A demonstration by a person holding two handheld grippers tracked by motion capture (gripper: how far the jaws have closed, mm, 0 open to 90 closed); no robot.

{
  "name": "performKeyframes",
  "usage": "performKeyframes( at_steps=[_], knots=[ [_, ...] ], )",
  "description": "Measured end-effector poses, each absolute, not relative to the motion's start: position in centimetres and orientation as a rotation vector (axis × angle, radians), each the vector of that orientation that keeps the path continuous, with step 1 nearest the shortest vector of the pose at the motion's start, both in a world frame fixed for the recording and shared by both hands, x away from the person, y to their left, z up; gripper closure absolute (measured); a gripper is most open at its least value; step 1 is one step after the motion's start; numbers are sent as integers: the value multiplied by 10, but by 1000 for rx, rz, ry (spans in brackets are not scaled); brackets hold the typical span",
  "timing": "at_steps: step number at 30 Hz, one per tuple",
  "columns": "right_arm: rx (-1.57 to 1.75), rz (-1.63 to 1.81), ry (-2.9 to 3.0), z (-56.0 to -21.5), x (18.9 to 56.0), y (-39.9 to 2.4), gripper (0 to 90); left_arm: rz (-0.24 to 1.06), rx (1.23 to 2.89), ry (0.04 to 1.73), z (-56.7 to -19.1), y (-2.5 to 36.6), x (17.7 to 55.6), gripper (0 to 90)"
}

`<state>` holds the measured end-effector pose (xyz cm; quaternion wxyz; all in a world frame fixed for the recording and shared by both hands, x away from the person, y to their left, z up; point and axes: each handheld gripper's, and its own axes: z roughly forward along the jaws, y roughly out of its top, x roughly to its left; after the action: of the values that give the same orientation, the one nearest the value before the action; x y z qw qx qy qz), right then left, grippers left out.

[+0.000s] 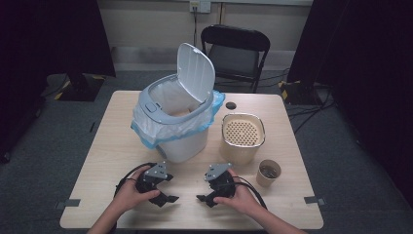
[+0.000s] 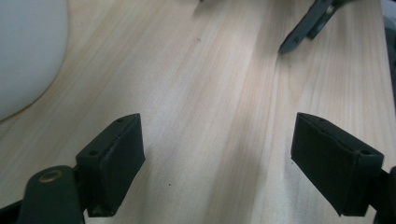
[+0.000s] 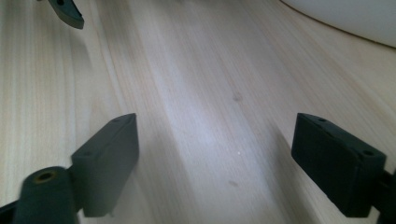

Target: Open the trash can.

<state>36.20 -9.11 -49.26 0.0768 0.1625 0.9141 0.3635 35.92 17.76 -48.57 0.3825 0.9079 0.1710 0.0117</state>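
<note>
Just ahead of both grippers stands the white bin (image 1: 182, 146), lid up, its bag (image 1: 146, 129) loose around the rim. We hold the left gripper (image 2: 217, 154) and right gripper (image 3: 215, 154) wide open and empty above the table (image 1: 97, 161). A careless reach may snag the bag or push the bin.

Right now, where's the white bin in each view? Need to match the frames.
High view: the white bin stands mid-table with its lid up and a bag over its rim, just beyond the two hands.
Left gripper view: its curved white wall sits in the upper left corner.
Right gripper view: its white wall crosses the top right corner.
Shared landmark: the pale wooden table, with the grain running under the bin in all three.
</note>
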Motion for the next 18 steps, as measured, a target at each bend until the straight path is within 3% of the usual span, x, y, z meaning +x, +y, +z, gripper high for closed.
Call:
performKeyframes(
  at_steps=[18],
  knots=[
    [534, 1135, 2707, -474, 365, -132, 142, 105, 2310, 368, -497, 176, 356, 151]
  ],
)
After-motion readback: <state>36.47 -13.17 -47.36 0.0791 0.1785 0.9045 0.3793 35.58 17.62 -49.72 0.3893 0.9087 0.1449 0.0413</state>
